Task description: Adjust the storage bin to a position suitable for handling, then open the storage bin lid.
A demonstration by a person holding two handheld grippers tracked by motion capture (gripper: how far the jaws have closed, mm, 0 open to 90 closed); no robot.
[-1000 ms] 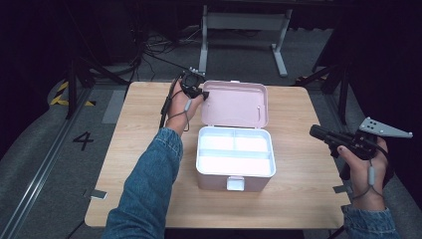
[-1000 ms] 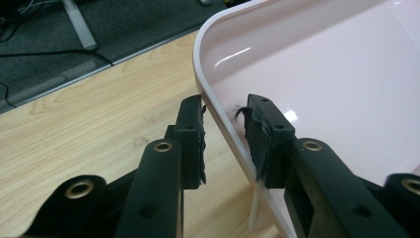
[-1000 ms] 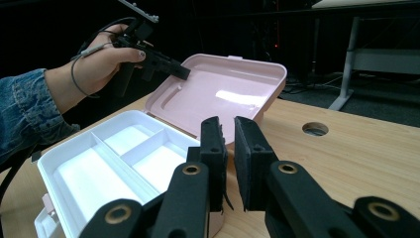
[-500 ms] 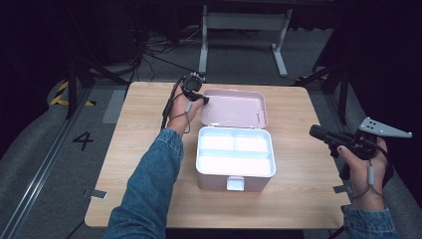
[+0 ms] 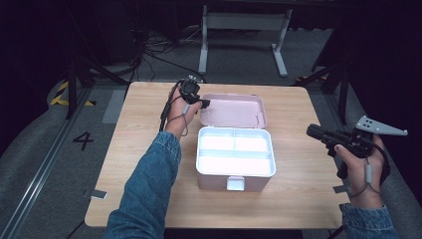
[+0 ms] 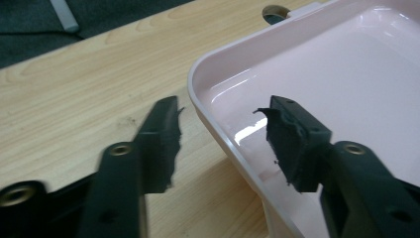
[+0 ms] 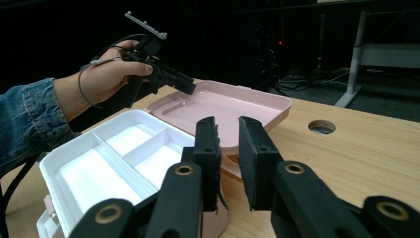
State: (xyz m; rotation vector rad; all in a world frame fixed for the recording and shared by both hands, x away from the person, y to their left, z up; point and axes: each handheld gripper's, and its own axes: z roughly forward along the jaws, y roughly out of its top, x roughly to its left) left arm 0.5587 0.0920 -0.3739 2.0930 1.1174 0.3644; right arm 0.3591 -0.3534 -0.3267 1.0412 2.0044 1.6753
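High view, nearest the person: the right tool hovers at about 3 o'clock off the bench edge, its jaws a narrow gap apart with nothing between them, having just been opening. Mid-bench sits the pink box (white divided tray inside), its lid lying open flat behind it toward 12 o'clock. At the lid's 9 o'clock corner the left tool straddles the rim, jaws just opened and apart, pads clear of the plastic.
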